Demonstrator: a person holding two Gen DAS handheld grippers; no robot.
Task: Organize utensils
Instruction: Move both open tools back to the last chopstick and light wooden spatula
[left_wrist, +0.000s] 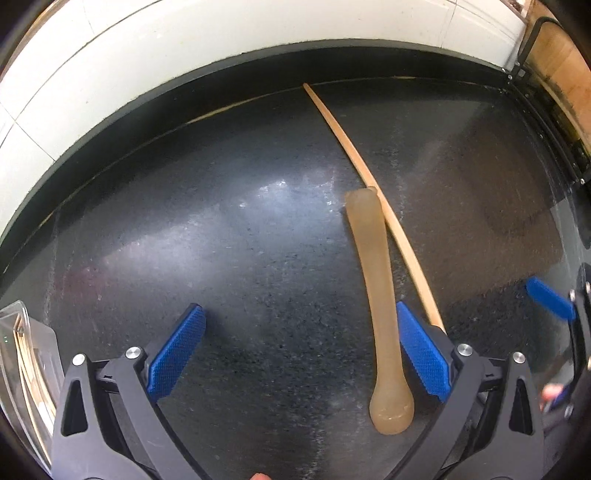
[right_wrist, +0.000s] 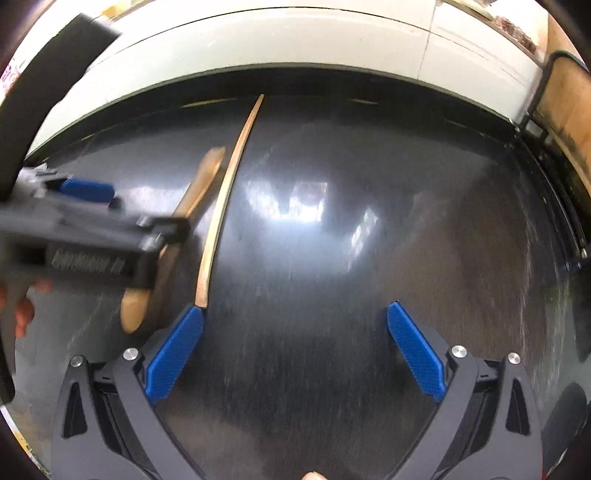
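Utensils lying on the dark speckled table (left_wrist: 221, 229): a translucent amber handle (left_wrist: 373, 277) and a thin wooden stick (left_wrist: 354, 147), touching side by side. What kind of utensil the amber piece is, cannot tell; in the right wrist view it is blurring out and partly hiding behind the left gripper's (left_wrist: 299, 354) black body. The stick's near end is hiding behind a blue pad (left_wrist: 421, 354). A clear container (left_wrist: 26, 354) is getting cut off at the left edge, contents unclear. Table is reflecting glare; white tiled wall (left_wrist: 110, 55) running along the far edge, black frame at the right. Both long axes are running from near to far, the stick angling toward the wall. Left gripper is gaping wide around the handle's near end, gripping nothing. Right gripper (right_wrist: 295, 354) is gaping wide too, empty, the stick just beside its left pad.
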